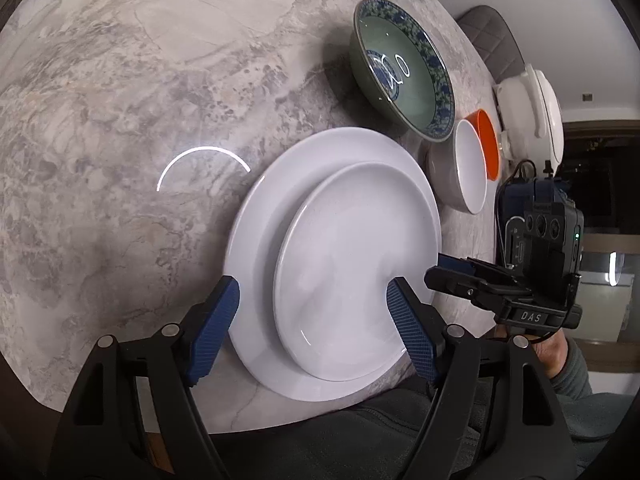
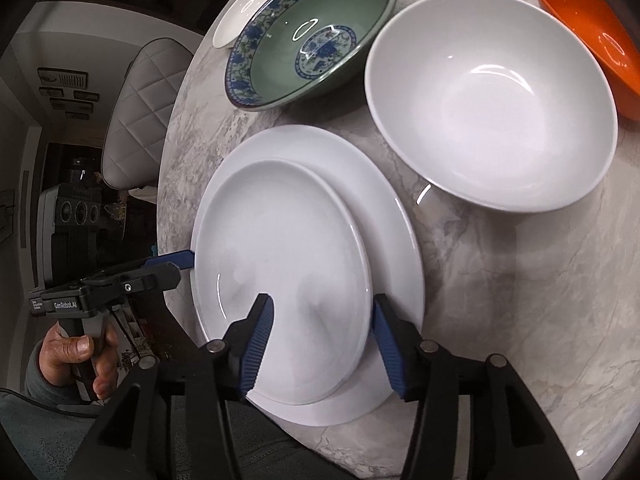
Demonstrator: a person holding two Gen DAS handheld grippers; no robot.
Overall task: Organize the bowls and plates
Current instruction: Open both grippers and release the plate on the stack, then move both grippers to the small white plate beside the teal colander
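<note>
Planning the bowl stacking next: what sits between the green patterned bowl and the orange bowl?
The white bowl sits between the green patterned bowl and the orange bowl, clearest in the right wrist view.

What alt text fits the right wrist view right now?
The open right gripper straddles the near rim of a small white plate stacked on a large white plate. Behind them on the marble table stand a white bowl and a green patterned bowl.
</note>
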